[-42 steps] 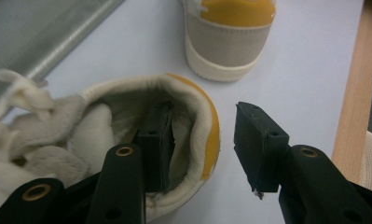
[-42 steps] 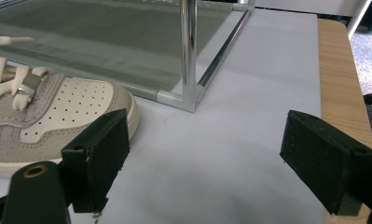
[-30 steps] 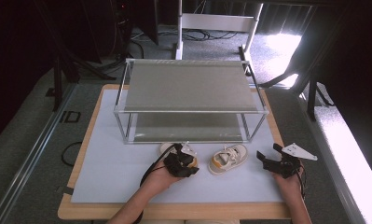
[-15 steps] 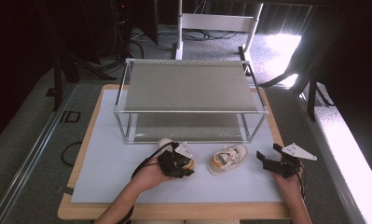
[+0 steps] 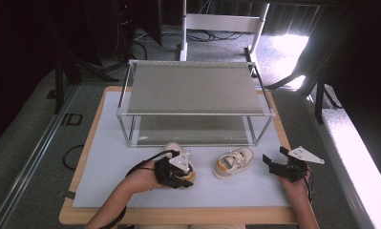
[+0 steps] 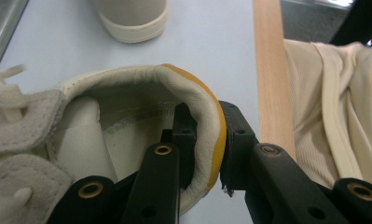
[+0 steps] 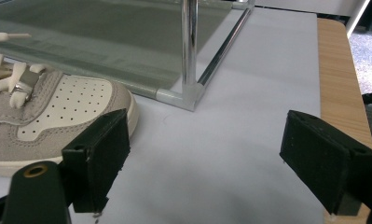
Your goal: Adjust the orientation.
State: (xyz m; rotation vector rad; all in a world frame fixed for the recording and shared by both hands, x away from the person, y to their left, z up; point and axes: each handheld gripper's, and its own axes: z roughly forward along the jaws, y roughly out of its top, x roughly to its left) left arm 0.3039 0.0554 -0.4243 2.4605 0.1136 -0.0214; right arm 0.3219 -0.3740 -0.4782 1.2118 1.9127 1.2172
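Left gripper [image 5: 178, 172] clamps the heel collar of a shoe [image 6: 127, 121] on the white mat [image 5: 111, 167], just before the rack [image 5: 193, 102]. A second shoe [image 5: 233, 162] sits to its right. Right gripper [image 5: 280, 163] hovers beside it, jaws wide, holding nothing.

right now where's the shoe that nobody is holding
In the high view the free shoe sits on the white mat right of centre, before the rack, between the held shoe and the open right gripper.

Shiny chrome tubes frame the rack [image 5: 196, 113], its shelves matt grey; shoe [image 6: 127, 121] in soft white leather with suede patches; worktop [image 7: 342, 60] edged in pale wood.
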